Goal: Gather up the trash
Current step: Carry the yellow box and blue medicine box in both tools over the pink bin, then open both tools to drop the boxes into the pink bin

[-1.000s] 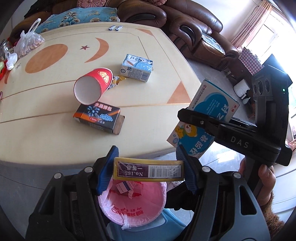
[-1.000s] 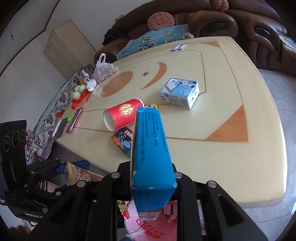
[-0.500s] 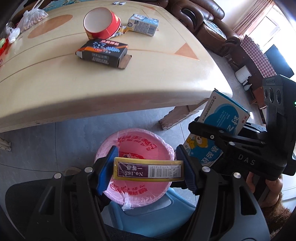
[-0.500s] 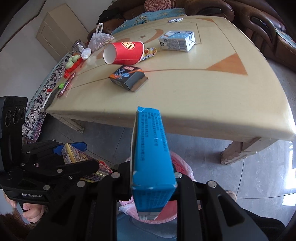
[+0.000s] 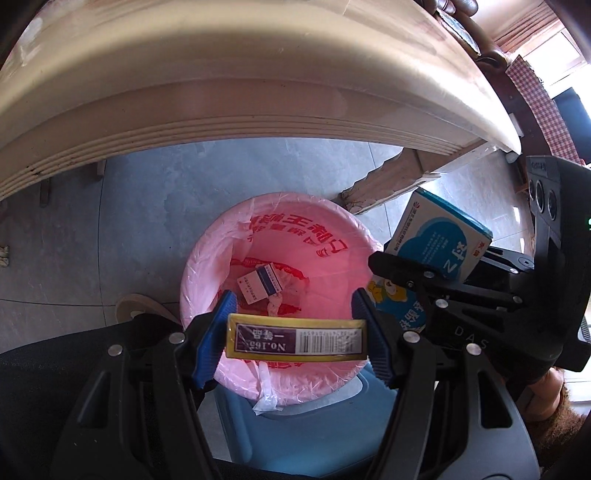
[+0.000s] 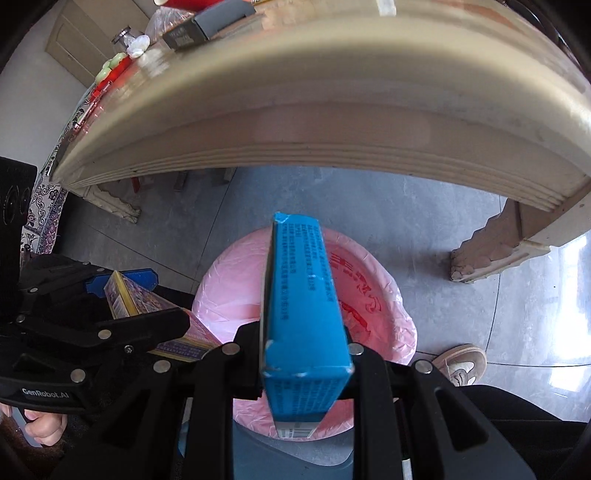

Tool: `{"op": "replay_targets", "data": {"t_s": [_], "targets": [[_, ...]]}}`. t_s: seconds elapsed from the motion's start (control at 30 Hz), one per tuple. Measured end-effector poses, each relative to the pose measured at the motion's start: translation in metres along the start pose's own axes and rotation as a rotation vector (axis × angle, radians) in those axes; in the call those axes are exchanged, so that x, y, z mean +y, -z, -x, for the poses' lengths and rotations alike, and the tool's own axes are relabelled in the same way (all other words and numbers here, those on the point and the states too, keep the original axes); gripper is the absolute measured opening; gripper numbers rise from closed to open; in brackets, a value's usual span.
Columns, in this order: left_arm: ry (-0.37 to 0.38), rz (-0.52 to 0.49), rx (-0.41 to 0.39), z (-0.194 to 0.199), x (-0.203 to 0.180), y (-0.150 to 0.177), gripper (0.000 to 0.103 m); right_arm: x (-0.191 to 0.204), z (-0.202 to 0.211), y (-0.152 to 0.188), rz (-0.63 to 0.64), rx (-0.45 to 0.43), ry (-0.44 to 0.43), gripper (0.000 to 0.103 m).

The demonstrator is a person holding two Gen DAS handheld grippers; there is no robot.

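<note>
My left gripper (image 5: 291, 306) is shut on a flat yellow box (image 5: 297, 339) with a maroon label and barcode, held just above the near rim of a bin lined with a pink bag (image 5: 221, 258). A small blue-and-white carton (image 5: 260, 282) lies in the bin. My right gripper (image 6: 306, 332) is shut on a blue box (image 6: 303, 306), edge-on, over the same pink-lined bin (image 6: 380, 295). In the left wrist view that blue box (image 5: 439, 240) hangs at the bin's right rim. The left gripper with the yellow box (image 6: 125, 299) shows at left in the right wrist view.
The cream table's edge (image 5: 258, 122) arches overhead, with a carved leg (image 5: 391, 181) right of the bin. A dark box (image 6: 199, 26) lies on the tabletop. A shoe (image 6: 461, 362) stands on the grey tiled floor (image 5: 110, 229), and dark trouser legs lie close below.
Both grippers have dropped from above the tabletop to below its edge, each still holding its box. The pink-lined bin now fills the middle of both views.
</note>
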State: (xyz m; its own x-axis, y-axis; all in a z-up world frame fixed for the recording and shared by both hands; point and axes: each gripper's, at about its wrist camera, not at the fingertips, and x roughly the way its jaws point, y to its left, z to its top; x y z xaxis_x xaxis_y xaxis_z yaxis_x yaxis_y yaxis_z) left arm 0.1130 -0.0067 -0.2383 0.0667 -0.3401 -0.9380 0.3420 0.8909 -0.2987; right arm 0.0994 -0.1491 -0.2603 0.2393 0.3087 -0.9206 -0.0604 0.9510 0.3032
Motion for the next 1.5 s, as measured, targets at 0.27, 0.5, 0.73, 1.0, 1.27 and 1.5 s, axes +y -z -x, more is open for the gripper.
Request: {"op": "replay_targets", "data": {"t_s": [0.27,0.5,0.73,1.0,1.27,1.5], "targets": [[-0.019,0.001,0.074,-0.031,0.004,0.0,0.064,-0.01,-0.039,0.0,-0.015,0.082,0.009,0.021],[-0.003,0.002,0.129,-0.054,0.006,-0.003,0.064,-0.017,-0.059,-0.003,-0.028,0.127,-0.001,0.021],[-0.004,0.019,0.176,-0.07,0.012,-0.004,0.064,-0.022,-0.078,-0.001,-0.042,0.181,-0.011,0.021],[-0.004,0.049,0.198,-0.08,0.018,-0.007,0.064,-0.02,-0.091,0.003,-0.036,0.216,-0.015,0.021],[-0.027,0.072,0.211,-0.084,0.024,-0.006,0.064,-0.017,-0.101,0.006,-0.018,0.249,-0.013,0.021],[-0.057,0.071,0.234,-0.086,0.025,-0.006,0.076,-0.022,-0.104,0.006,-0.034,0.246,0.039,0.054]]}}
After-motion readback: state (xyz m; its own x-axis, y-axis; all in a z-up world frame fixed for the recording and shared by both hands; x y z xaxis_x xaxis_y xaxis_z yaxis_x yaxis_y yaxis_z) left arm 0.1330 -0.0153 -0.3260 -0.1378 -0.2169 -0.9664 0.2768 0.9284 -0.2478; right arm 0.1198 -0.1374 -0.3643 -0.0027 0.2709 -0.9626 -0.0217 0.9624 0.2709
